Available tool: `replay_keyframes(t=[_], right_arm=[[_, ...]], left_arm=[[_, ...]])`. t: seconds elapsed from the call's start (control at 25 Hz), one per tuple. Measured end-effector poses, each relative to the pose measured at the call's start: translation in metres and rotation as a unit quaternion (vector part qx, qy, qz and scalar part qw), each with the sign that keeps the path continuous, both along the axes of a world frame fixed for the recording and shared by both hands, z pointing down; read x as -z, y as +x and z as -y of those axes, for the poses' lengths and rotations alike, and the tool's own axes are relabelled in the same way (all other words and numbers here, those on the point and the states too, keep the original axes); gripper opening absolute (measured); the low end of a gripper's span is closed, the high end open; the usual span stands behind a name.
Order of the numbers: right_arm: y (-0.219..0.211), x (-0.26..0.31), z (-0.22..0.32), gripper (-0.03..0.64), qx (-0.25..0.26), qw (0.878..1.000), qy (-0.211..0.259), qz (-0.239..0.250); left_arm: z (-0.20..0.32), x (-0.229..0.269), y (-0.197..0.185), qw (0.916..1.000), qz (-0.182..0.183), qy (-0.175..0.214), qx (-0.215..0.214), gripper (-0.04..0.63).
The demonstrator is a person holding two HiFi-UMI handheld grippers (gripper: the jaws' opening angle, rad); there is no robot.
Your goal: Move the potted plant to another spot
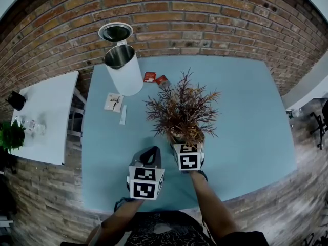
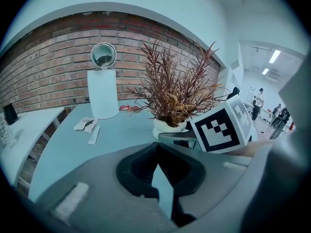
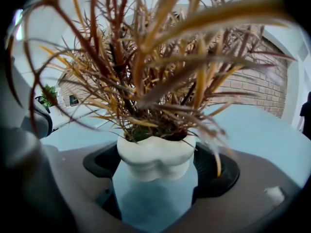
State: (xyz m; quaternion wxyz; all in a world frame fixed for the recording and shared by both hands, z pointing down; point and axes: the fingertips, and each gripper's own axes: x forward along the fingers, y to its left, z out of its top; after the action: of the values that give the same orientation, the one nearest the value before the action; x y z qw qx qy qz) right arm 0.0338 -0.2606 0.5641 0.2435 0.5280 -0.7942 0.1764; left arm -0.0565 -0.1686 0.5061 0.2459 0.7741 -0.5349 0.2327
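The potted plant [image 1: 182,109] has red-brown spiky leaves and a small white pot [image 3: 155,154]. It stands near the middle of the blue table [image 1: 246,111]. My right gripper [image 1: 188,146] reaches it from the near side. In the right gripper view its jaws sit tight against both sides of the pot, shut on it. My left gripper [image 1: 150,154] hangs shut and empty over the table, just left of the pot. The left gripper view shows the plant [image 2: 175,93] ahead and to the right, with the right gripper's marker cube [image 2: 221,127] beside it.
A tall white cylinder [image 1: 123,65] with a round open lid stands at the table's back left, against the brick wall. Two red packets [image 1: 155,78] and paper slips [image 1: 115,102] lie near it. A white side table [image 1: 43,117] stands to the left.
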Motion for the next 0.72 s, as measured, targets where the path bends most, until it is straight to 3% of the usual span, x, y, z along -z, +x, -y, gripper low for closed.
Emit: replay_keyframes(t=[0.72], right_arm=[[0.0018, -0.0062, 0.0012, 0.468, -0.001, 1.0, -0.003, -0.004]], left_arm=[[0.009, 0.0007, 0.0007, 1.0, -0.001, 0.009, -0.004, -0.002]])
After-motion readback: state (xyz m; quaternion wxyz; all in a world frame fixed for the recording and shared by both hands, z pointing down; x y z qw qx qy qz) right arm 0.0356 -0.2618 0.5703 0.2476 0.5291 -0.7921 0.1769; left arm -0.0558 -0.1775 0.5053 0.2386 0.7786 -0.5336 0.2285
